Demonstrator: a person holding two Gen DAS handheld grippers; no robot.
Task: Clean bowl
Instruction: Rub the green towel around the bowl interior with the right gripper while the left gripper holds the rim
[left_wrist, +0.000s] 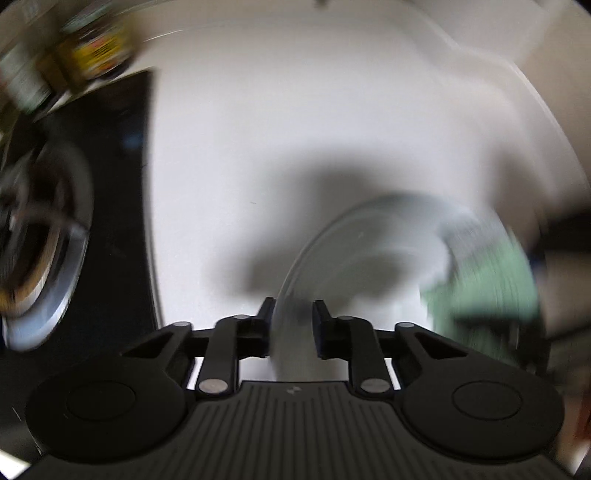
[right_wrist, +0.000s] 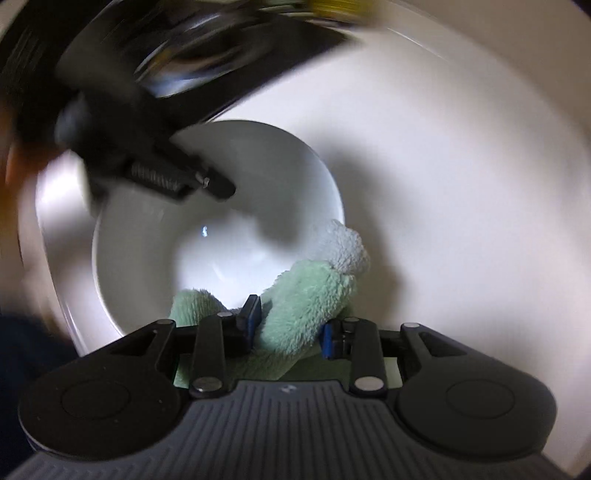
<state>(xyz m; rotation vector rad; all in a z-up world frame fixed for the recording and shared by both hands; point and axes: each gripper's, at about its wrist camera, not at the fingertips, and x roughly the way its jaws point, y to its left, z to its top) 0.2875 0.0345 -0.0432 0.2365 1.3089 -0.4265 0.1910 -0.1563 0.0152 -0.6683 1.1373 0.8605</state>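
While the white worktop (right_wrist: 461, 184) carries everything, the white bowl (right_wrist: 221, 236) sits on it beside a dark hob (left_wrist: 122, 184), its rim running between the left tongs' (left_wrist: 293, 325) jaws, apparently to steady it for wiping; blur hides whether the pads press. A green-and-white cloth (right_wrist: 306, 299) drapes over the bowl's near rim, bunched so it can rub the inside. The right tongs (right_wrist: 290, 325) pinch that cloth's green fold between their blue pads.
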